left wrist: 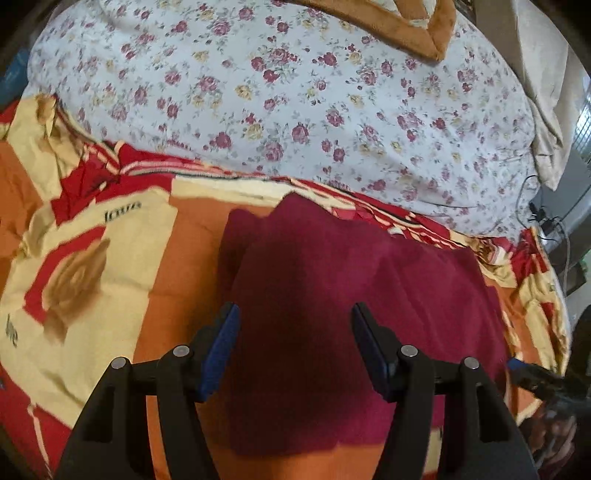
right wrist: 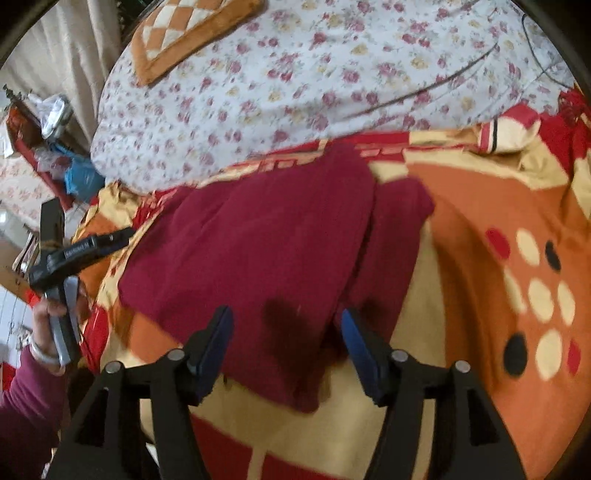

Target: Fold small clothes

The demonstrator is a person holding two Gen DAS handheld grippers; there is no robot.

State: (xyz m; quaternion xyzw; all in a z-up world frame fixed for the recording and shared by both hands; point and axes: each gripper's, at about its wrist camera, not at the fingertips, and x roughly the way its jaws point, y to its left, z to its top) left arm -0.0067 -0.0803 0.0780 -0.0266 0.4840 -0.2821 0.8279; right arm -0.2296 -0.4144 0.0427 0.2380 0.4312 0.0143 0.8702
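A dark red garment [left wrist: 332, 314] lies folded flat on the orange, red and cream bedspread [left wrist: 110, 280]. It also shows in the right wrist view [right wrist: 258, 251], with a folded layer along its right side. My left gripper [left wrist: 295, 332] is open and empty, just above the garment's near part. My right gripper [right wrist: 286, 332] is open and empty above the garment's near edge. The other hand-held gripper [right wrist: 74, 254] shows at the left of the right wrist view, held beside the garment's left edge. Its tip also shows at the right edge of the left wrist view [left wrist: 535, 373].
A white floral sheet [left wrist: 295, 103] covers the far half of the bed. An orange checked cushion [right wrist: 184, 33] lies at the back. Cables [left wrist: 546, 218] hang past the bed's right edge. A cluttered shelf [right wrist: 44, 147] and curtain stand to the left in the right wrist view.
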